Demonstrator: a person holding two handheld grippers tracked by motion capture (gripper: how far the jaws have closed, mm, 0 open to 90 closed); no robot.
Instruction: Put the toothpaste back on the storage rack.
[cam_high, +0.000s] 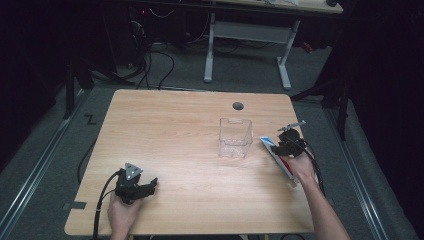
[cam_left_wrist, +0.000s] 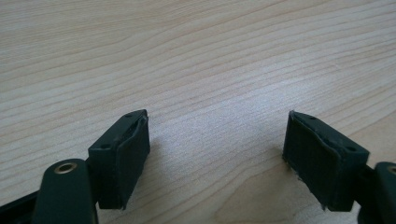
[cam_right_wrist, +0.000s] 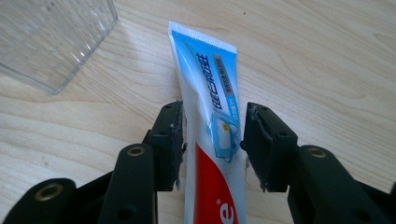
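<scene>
The right gripper (cam_right_wrist: 212, 144) has its two black jaws standing on either side of a toothpaste tube (cam_right_wrist: 212, 121), about at the line where the tube's blue-and-white upper part meets its red lower part. The left pad lies against or just beside the tube's edge, while a narrow gap shows between the right pad and the other edge, so the jaws bracket the tube without visibly squeezing it; whether the left pad presses cannot be told. The tube lies flat on the wooden table (cam_right_wrist: 327, 56), its crimped end pointing away from the gripper toward a clear plastic box (cam_right_wrist: 51, 37) that stands near it, apart from the tube. In the high view the right gripper (cam_high: 286, 145) sits near the table's right edge, the right hand (cam_high: 301, 167) behind it with the forearm running in from the bottom right, and the tube (cam_high: 276, 156) lies just right of the clear box (cam_high: 235, 137). The left gripper (cam_left_wrist: 217, 158) has its jaws spread wide with bare tabletop between them. In the high view the left gripper (cam_high: 136, 186) rests low at the table's front left, well apart from the box, held by the left hand (cam_high: 122, 210) coming up from the bottom edge, its jaws pointing rightward across the table.
</scene>
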